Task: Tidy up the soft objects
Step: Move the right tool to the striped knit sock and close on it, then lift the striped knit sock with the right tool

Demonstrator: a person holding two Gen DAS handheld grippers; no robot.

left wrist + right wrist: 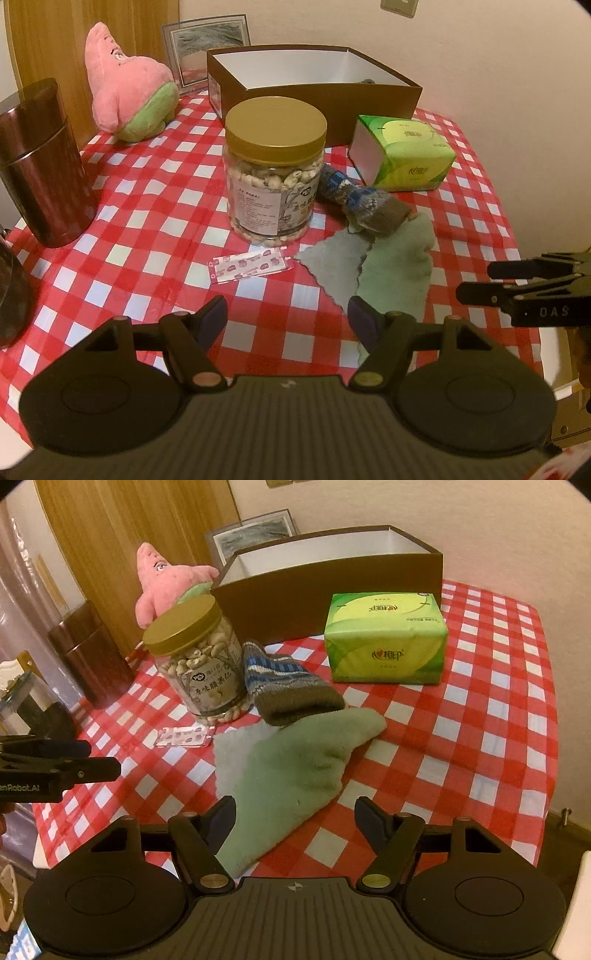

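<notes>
Crowding the green cloth [291,771]: nut jar [199,657], knitted sock [288,686], tissue pack [384,638]; both hand-held grippers [295,816] wide, empty.

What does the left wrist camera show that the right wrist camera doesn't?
Only the left wrist view shows the whole pink plush toy and a dark item inside the brown box. Only the right wrist view shows the table's right edge. Both share the nut jar, knitted sock, green cloth, tissue pack, plaster strip, both open grippers.
</notes>
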